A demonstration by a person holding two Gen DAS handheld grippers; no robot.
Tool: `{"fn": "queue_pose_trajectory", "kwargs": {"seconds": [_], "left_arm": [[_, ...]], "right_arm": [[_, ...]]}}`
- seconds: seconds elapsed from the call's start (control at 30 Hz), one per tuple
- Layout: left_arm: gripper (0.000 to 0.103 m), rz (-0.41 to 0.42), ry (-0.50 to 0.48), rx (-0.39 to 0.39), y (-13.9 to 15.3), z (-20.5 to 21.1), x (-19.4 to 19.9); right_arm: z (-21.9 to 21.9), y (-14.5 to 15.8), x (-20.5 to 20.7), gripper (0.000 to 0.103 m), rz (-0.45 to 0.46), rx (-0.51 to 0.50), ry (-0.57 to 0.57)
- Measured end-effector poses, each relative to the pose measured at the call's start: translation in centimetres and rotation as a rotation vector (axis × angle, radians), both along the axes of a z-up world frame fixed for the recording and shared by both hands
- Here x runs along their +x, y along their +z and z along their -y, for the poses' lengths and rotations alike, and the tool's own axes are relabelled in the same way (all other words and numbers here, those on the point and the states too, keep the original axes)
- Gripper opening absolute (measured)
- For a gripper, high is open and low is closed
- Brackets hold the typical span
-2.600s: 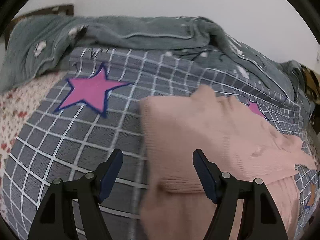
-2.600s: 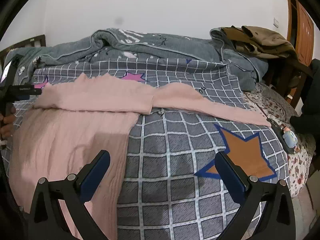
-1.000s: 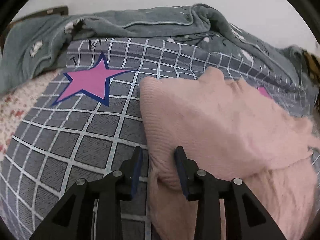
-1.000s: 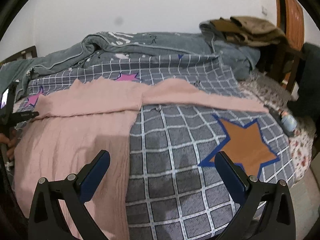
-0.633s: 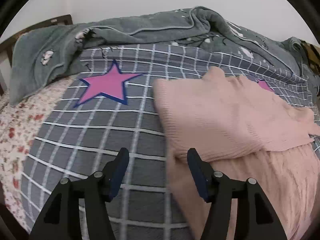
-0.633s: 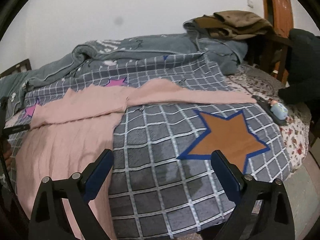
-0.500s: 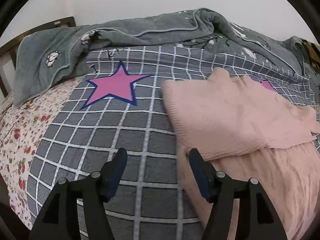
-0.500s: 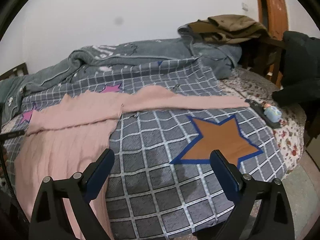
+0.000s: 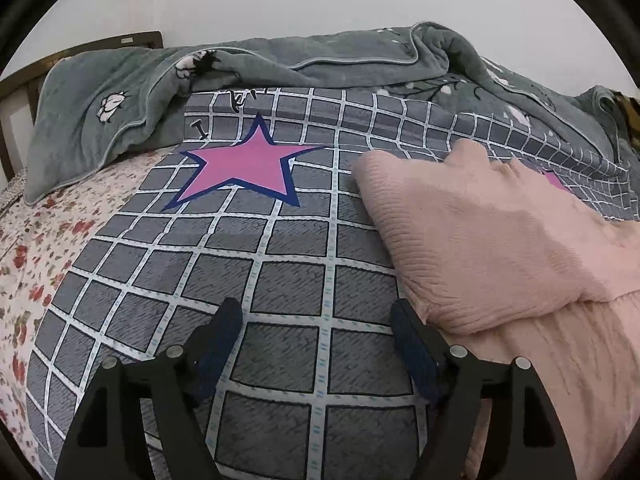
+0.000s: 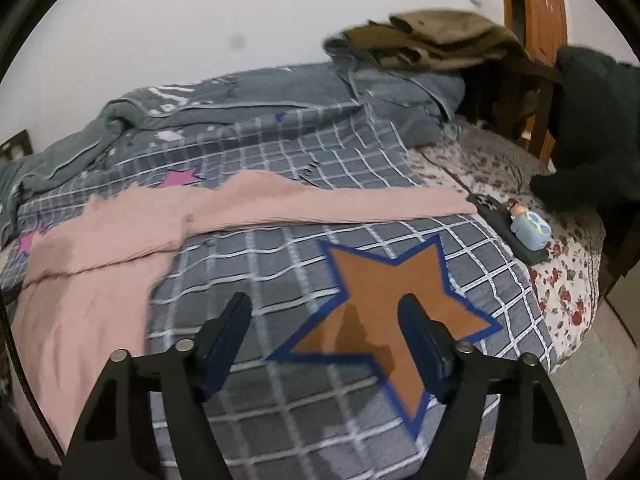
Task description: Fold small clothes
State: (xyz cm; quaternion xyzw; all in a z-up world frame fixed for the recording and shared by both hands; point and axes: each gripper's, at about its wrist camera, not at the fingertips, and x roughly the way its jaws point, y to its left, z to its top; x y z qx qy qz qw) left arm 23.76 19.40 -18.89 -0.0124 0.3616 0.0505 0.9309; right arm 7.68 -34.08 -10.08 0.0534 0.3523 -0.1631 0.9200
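Observation:
A pink knit sweater (image 9: 500, 240) lies flat on the grey checked bedspread (image 9: 280, 264). One sleeve is folded across its body in the left wrist view. In the right wrist view the sweater (image 10: 100, 248) lies at left, and its other sleeve (image 10: 360, 204) stretches out to the right. My left gripper (image 9: 316, 320) is open and empty over bare bedspread, just left of the sweater's edge. My right gripper (image 10: 326, 314) is open and empty above an orange star (image 10: 384, 292), well in front of the outstretched sleeve.
A rumpled grey blanket (image 9: 280, 60) lies along the bed's far side. A pink star (image 9: 244, 168) is printed left of the sweater. A small doll on a dark phone (image 10: 528, 232) lies by the sleeve's end. Brown clothes (image 10: 432, 40) and a wooden chair (image 10: 536, 20) stand at right.
My left gripper pinched the sweater's folded edge, then let go, opened and drew back to the left. My right gripper swung right, from beside the sweater to over the orange star, and narrowed somewhat.

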Motion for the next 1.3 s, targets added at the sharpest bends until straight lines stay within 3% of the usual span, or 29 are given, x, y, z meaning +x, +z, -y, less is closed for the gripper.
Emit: {"fn": "queue_pose_trajectory", "kwargs": {"seconds": [0.07, 0.27, 0.43, 0.67, 1.1, 1.17, 1.2, 1.23, 1.3], "left_arm": [[0.079, -0.010, -0.007, -0.010, -0.2, -0.1, 0.2], [0.084, -0.028, -0.003, -0.007, -0.4, 0.0, 0.8], [0.085, -0.037, 0.006, 0.015, -0.5, 0.3, 1.0], [0.090, -0.044, 0.030, 0.034, -0.6, 0.4, 1.2], [0.093, -0.048, 0.053, 0.053, -0.6, 0.5, 1.1], [0.093, -0.047, 0.052, 0.046, -0.6, 0.5, 1.1], [0.093, -0.047, 0.052, 0.044, -0.7, 0.5, 1.1], [0.093, -0.047, 0.051, 0.043, -0.7, 0.4, 1.2], [0.093, -0.046, 0.052, 0.044, -0.7, 0.4, 1.1]], "right_arm": [[1.7, -0.8, 1.4, 0.070, -0.033, 0.013, -0.008], [6.0, -1.3, 4.2, 0.064, 0.021, -0.027, -0.074], [10.4, -1.6, 7.5, 0.059, 0.017, 0.011, -0.095], [16.8, -4.8, 10.2, 0.059, -0.019, 0.216, -0.128], [19.8, -5.4, 12.5, 0.058, 0.007, 0.304, -0.162], [20.2, -5.3, 12.8, 0.051, 0.008, 0.306, -0.177], [20.3, -5.2, 12.9, 0.032, 0.008, 0.296, -0.191], [20.4, -5.0, 13.0, 0.005, 0.006, 0.271, -0.213], [20.3, -4.8, 13.6, 0.006, -0.014, 0.232, -0.203]]}}
